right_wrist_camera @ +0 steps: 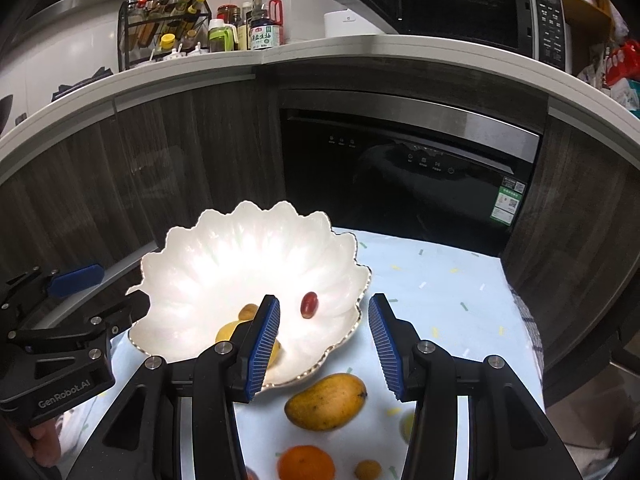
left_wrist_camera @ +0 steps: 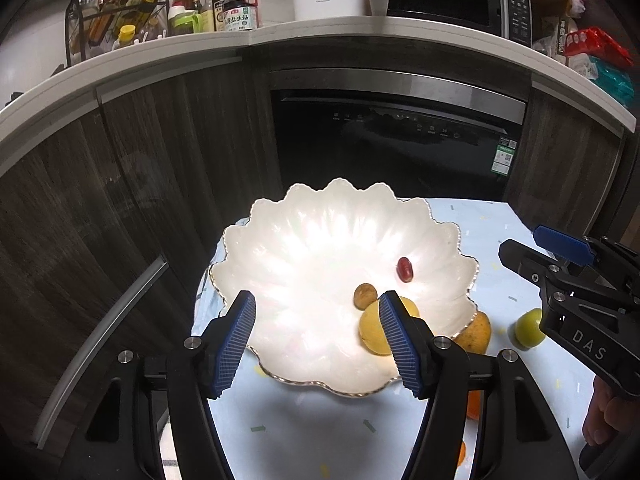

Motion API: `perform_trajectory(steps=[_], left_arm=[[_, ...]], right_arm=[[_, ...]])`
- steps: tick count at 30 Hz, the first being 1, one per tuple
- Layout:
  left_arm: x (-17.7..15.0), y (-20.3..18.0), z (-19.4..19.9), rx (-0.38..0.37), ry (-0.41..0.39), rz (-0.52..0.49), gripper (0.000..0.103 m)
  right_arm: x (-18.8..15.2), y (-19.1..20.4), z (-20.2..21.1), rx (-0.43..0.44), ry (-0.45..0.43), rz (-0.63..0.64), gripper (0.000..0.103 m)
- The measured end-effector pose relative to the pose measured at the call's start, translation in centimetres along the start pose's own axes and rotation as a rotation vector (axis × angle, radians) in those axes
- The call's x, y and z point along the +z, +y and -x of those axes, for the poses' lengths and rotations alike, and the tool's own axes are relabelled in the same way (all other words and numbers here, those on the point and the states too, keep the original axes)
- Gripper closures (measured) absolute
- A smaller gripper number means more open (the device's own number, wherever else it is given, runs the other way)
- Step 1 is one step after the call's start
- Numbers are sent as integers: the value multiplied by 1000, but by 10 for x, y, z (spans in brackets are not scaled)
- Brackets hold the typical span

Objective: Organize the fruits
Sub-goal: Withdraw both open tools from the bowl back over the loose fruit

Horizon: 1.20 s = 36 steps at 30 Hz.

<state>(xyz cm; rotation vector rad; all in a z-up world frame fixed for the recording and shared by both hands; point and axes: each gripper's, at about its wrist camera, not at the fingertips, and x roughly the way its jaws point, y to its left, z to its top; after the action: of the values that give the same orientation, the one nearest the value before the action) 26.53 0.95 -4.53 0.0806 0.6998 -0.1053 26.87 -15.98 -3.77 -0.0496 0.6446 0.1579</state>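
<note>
A white scalloped bowl (left_wrist_camera: 320,240) (right_wrist_camera: 240,256) stands on a light blue cloth. In it lie a red grape-like fruit (left_wrist_camera: 405,269) (right_wrist_camera: 309,305), a small brown fruit (left_wrist_camera: 365,295) (right_wrist_camera: 248,312) and a yellow lemon (left_wrist_camera: 372,332) (right_wrist_camera: 226,330), partly hidden by fingers. My left gripper (left_wrist_camera: 318,344) (right_wrist_camera: 108,292) hovers open over the bowl's near rim, holding nothing. My right gripper (right_wrist_camera: 324,348) (left_wrist_camera: 536,252) is open above the bowl's right edge, also with nothing in it. On the cloth outside the bowl are a mango (right_wrist_camera: 326,401) (left_wrist_camera: 476,334), an orange (right_wrist_camera: 306,462), a green lime (left_wrist_camera: 528,326) and a small yellowish fruit (right_wrist_camera: 367,470).
Beyond the small table are dark wood cabinets and a black dishwasher (left_wrist_camera: 396,140). The counter above holds a bottle rack (left_wrist_camera: 116,16), sauce bottles, a white cooker (left_wrist_camera: 332,0) and a microwave (right_wrist_camera: 452,4). The cloth's left edge (left_wrist_camera: 204,300) drops off beside the bowl.
</note>
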Motion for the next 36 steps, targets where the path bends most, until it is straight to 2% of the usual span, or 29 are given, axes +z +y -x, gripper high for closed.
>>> perform_trajectory(steps=[25, 36], left_arm=[[-20, -36, 41, -45, -12, -45, 39], [-42, -54, 48, -78, 13, -74, 39]], right_arm=[[-27, -25, 50, -33, -9, -33, 56], [-49, -35, 65, -56, 6, -45, 56]])
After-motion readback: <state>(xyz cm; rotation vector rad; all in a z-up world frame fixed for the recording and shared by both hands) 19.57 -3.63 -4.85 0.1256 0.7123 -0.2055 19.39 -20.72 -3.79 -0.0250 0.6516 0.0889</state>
